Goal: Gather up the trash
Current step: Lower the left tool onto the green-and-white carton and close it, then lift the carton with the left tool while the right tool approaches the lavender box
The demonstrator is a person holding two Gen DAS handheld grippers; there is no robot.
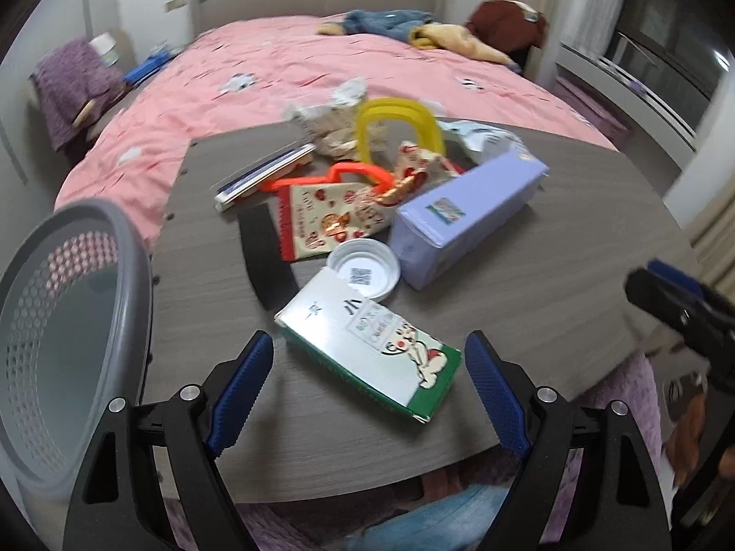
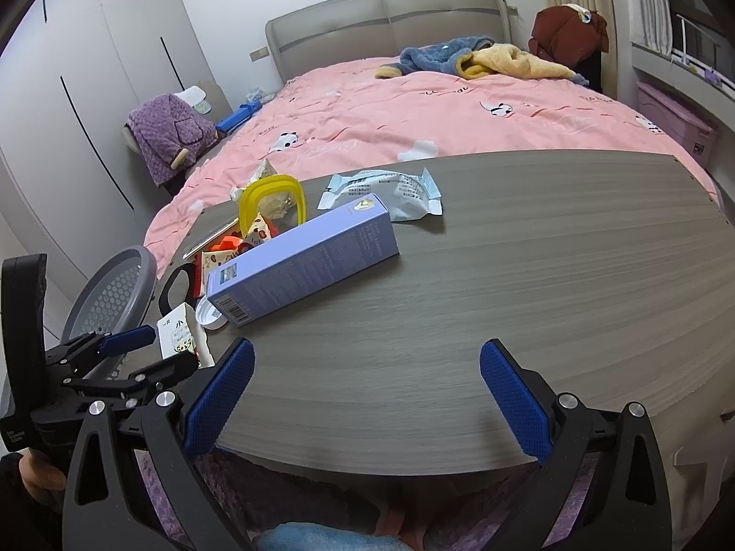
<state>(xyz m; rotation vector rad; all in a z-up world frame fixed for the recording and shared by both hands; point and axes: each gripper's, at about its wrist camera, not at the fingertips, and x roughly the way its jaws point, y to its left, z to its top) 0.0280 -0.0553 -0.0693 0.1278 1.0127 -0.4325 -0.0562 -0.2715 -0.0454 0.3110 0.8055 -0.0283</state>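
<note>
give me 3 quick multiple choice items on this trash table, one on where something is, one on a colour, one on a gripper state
1. Where is the grey mesh basket?
A. At the table's left edge
B. On the bed
C. At the table's right edge

2. What colour is the long box?
A. Green
B. Lavender
C. Red

3. How is the left gripper?
A. Shut on the white cap
B. Shut, empty
C. Open

Answers:
1 A, it stands left of the wood table.
2 B, its sides are pale purple.
3 C, its fingers are spread around the green-and-white carton.

Black gripper frames, blue ribbed pads, silver screws
</note>
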